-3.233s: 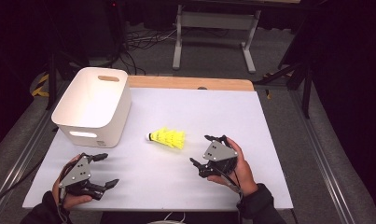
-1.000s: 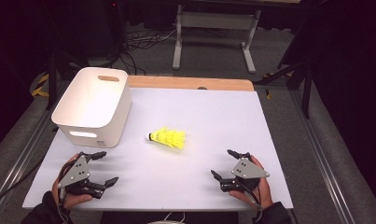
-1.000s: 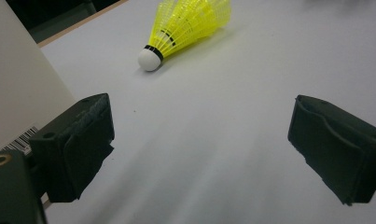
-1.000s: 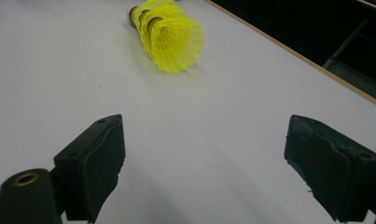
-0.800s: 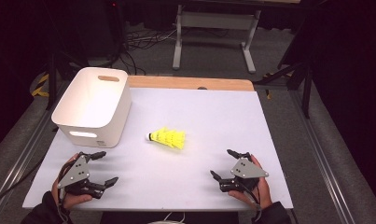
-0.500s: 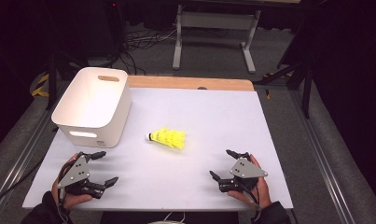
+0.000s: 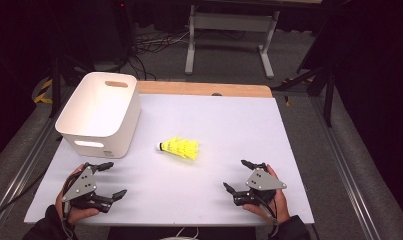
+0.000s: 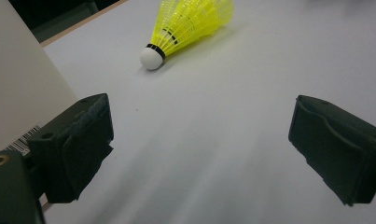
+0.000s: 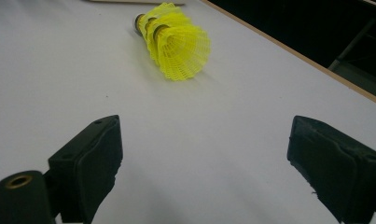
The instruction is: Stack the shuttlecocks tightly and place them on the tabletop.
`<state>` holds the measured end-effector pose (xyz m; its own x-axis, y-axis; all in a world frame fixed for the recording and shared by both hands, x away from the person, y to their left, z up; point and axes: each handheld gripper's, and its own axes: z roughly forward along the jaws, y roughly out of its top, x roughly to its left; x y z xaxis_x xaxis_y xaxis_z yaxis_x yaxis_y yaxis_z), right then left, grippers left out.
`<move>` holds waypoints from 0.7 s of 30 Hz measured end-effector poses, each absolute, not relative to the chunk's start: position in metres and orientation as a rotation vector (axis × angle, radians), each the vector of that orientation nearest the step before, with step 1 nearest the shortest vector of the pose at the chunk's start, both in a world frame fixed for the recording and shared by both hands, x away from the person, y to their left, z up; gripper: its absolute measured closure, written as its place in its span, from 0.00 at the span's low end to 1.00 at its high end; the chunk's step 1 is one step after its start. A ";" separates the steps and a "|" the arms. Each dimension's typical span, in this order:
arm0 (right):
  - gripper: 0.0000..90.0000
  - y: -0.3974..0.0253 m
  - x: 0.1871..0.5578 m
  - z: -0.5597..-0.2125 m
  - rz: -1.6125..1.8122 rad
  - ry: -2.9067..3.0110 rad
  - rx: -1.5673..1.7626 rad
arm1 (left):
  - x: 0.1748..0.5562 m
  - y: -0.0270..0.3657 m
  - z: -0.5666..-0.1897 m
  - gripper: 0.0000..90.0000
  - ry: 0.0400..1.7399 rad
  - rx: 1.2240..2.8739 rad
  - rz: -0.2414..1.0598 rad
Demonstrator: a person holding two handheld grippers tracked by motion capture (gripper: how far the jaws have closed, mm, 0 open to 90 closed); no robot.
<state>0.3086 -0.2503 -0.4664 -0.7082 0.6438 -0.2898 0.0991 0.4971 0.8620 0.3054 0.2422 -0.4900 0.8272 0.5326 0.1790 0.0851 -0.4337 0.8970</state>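
Note:
A yellow shuttlecock (image 7: 179, 148) lies on its side in the middle of the white table top (image 7: 229, 120), white cork tip pointing left. It looks like nested shuttlecocks. In the left gripper view the shuttlecock (image 8: 188, 25) lies ahead, beyond the open left gripper (image 8: 199, 140). In the right gripper view the shuttlecock (image 9: 174, 39) shows its open skirt end, ahead of the open right gripper (image 9: 204, 163). My left gripper (image 7: 115, 179) rests near the front left edge and my right gripper (image 7: 235, 174) near the front right, both holding nothing.
A white plastic bin (image 7: 100, 112) with handle cut-outs stands at the table's left, just behind the left gripper; the bin wall (image 8: 17, 93) is close on that gripper's left. A wooden strip (image 7: 204, 89) edges the back. Beyond are cables and a metal stand (image 7: 229, 30).
The right gripper has drawn back from beside the shuttlecock to the front right edge. Over the last second both grippers have stayed almost still.

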 end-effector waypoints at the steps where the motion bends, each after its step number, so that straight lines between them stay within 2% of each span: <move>1: 0.12 -0.249 0.309 -0.466 1.180 2.147 0.611 | 0.305 0.242 -0.490 0.08 0.458 1.975 0.544; 14: 0.13 -0.224 0.324 -0.466 1.181 2.252 0.611 | 0.306 0.242 -0.490 0.08 0.454 1.981 0.545; 19: 0.17 -0.211 0.337 -0.465 1.180 2.310 0.631 | 0.306 0.244 -0.490 0.08 0.458 1.975 0.542; 21: 0.22 -0.201 0.344 -0.465 1.186 2.348 0.632 | 0.305 0.244 -0.490 0.08 0.451 1.982 0.553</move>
<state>0.3436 -0.2011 -0.4649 -0.8023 0.5717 -0.1716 0.2011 0.5296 0.8241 0.3055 0.2441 -0.4898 0.8266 0.5302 0.1889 0.0785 -0.4410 0.8941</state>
